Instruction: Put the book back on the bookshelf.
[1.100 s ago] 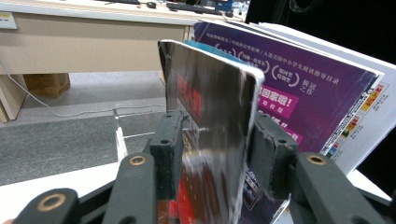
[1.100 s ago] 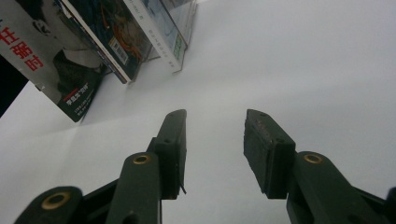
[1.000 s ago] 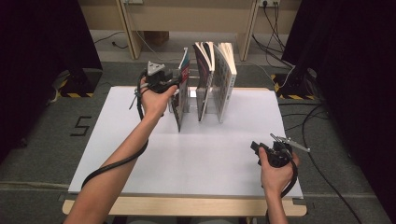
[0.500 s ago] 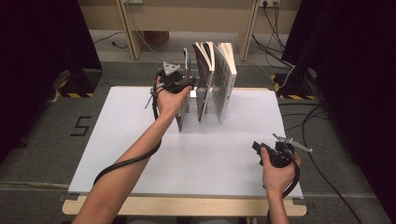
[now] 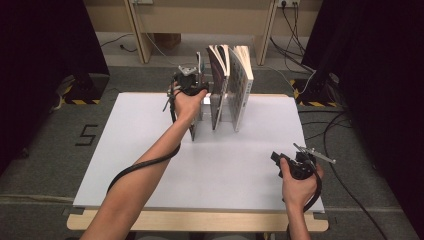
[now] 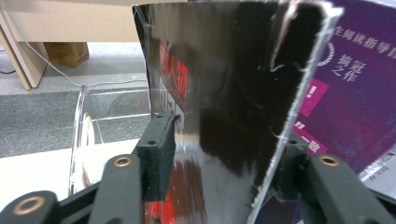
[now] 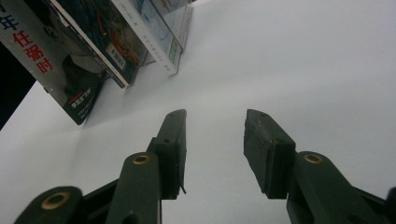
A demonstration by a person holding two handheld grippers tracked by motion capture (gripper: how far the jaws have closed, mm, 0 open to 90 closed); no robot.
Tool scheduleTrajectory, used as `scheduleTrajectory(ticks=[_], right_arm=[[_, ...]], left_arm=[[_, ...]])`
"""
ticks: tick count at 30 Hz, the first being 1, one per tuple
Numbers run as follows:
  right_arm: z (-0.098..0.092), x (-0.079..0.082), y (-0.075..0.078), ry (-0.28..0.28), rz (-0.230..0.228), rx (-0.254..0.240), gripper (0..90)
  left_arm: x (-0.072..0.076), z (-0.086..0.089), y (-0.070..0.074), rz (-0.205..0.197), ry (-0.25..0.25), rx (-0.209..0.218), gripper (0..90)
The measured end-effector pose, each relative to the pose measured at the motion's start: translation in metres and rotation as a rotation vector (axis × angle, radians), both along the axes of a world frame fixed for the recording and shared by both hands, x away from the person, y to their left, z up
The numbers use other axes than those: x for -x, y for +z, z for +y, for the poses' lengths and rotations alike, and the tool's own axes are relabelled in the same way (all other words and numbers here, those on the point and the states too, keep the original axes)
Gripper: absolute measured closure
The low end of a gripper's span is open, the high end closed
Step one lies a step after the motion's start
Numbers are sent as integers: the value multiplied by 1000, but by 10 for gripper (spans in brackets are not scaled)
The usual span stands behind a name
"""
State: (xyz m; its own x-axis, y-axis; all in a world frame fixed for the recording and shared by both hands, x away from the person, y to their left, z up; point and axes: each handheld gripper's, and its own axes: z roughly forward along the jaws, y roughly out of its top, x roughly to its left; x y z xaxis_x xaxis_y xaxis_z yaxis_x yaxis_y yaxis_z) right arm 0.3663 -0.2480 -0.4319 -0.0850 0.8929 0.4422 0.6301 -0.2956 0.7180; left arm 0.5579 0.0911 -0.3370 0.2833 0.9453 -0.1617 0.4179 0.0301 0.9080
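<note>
Since a second ago the left gripper (image 5: 196, 86) has moved right along the standing books, its jaws closing around the black-covered book (image 6: 224, 93) at the row's left end. The right gripper (image 5: 286, 161) rests unchanged, jaws apart and empty.

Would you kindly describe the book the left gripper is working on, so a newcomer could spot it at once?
On the white table, three books stand upright in a row near the far edge. The leftmost book, beside a clear plastic stand, sits between the left gripper's fingers. Its glossy black cover with red lettering sets it apart from the purple-covered neighbour.
</note>
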Motion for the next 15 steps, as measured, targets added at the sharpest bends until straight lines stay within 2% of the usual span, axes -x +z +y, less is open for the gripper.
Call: scheduleTrajectory(ticks=[6,10,15], right_arm=[[-1,0,0,-2,-2,-3,596],[-1,1,0,-5,-1,-6,596],[-4,1,0,-4,-3,-7,596]], left_arm=[[-2,-1,2,1,2,-16,612],[-7,-2,3,28,7,-22,689],[-11,-2,6,57,28,-52,806]])
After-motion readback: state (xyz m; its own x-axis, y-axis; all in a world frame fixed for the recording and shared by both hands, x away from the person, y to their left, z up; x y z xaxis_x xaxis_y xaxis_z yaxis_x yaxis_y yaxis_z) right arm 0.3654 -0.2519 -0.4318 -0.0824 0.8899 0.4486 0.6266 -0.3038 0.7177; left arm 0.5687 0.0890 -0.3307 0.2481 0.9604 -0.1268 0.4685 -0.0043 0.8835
